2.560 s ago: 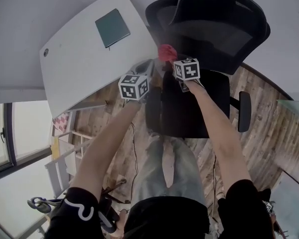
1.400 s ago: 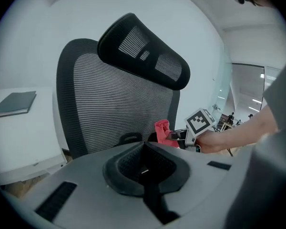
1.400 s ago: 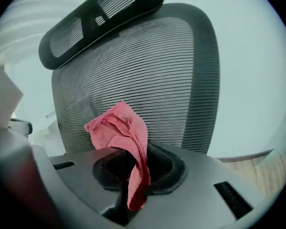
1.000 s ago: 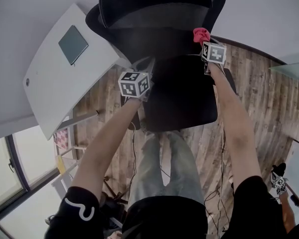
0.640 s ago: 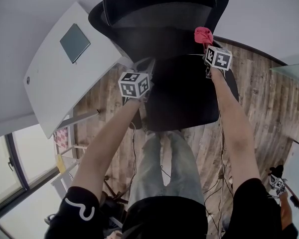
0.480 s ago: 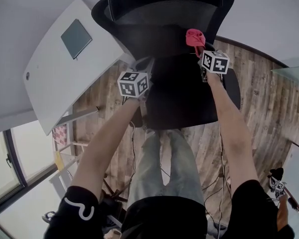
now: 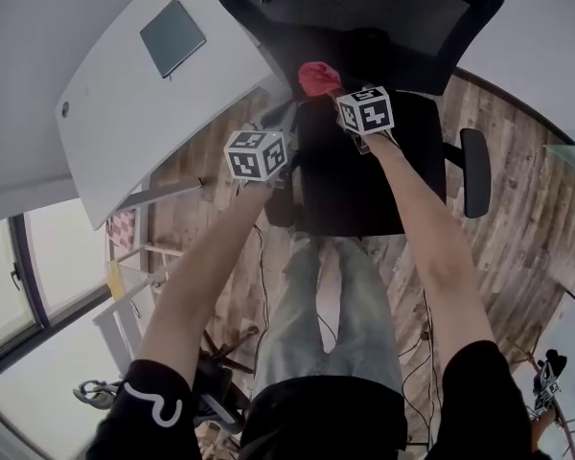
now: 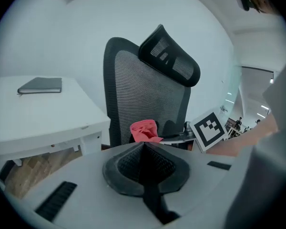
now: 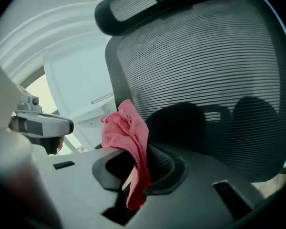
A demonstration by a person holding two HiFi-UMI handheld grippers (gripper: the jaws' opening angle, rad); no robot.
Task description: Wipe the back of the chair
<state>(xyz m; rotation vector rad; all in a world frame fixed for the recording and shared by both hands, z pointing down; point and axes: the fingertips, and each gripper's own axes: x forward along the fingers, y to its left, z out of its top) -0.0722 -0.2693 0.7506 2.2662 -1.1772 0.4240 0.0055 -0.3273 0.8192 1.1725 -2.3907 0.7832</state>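
The right gripper [image 9: 139,170] is clamped on a red cloth [image 9: 126,132], just before the lower mesh of the chair [image 9: 205,66] back. The left gripper [image 8: 144,162] has its jaws together with nothing between them, and is near the right one. A desk [image 7: 125,113] bearing a notebook [image 7: 172,36] stands left of the chair.

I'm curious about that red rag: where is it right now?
In the head view's upper middle, the red rag is pinched in the right gripper, close before the chair's mesh back.
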